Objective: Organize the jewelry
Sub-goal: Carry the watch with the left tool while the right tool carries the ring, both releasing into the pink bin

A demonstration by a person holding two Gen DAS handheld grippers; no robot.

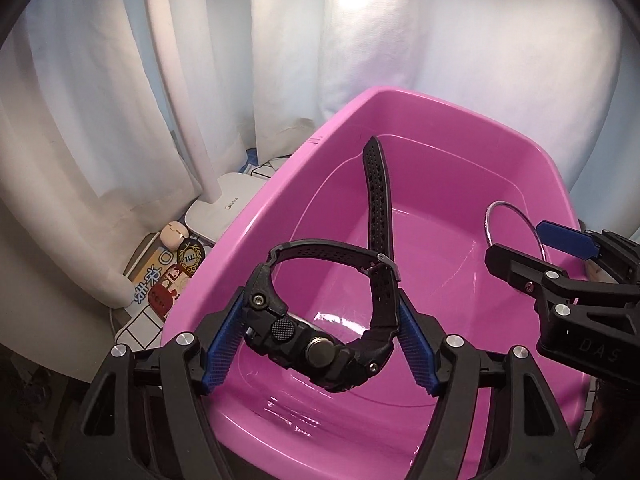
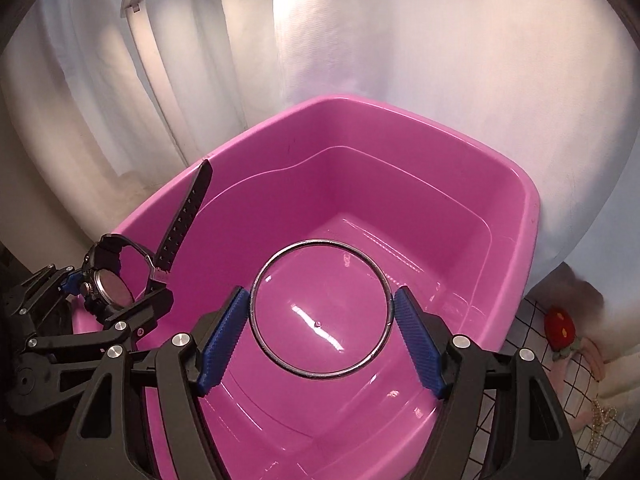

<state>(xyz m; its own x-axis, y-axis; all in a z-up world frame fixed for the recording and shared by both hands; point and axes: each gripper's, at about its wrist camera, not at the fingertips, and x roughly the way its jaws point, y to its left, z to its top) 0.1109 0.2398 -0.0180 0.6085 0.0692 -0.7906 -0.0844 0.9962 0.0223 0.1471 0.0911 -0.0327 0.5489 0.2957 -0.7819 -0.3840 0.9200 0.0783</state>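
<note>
blue-padded left gripper (image 1: 320,344) clamps a black watch (image 1: 316,344) above the pink tub (image 1: 248,240), strap pointing away; right gripper (image 2: 322,320) grips a silver bangle (image 2: 322,310) flat over the tub's middle, both poised to drop.

Black frames, ribbed blue pads (image 1: 222,344), silver screws (image 1: 185,338).

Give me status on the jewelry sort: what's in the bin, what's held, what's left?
Done: nothing shows on the floor of the pink bin yet.
In hand: the left tool holds a black watch over the bin; the right tool holds a silver bangle above it.
Left: release both into the bin, then probably the pearl necklace on the grid cloth at right.
</note>
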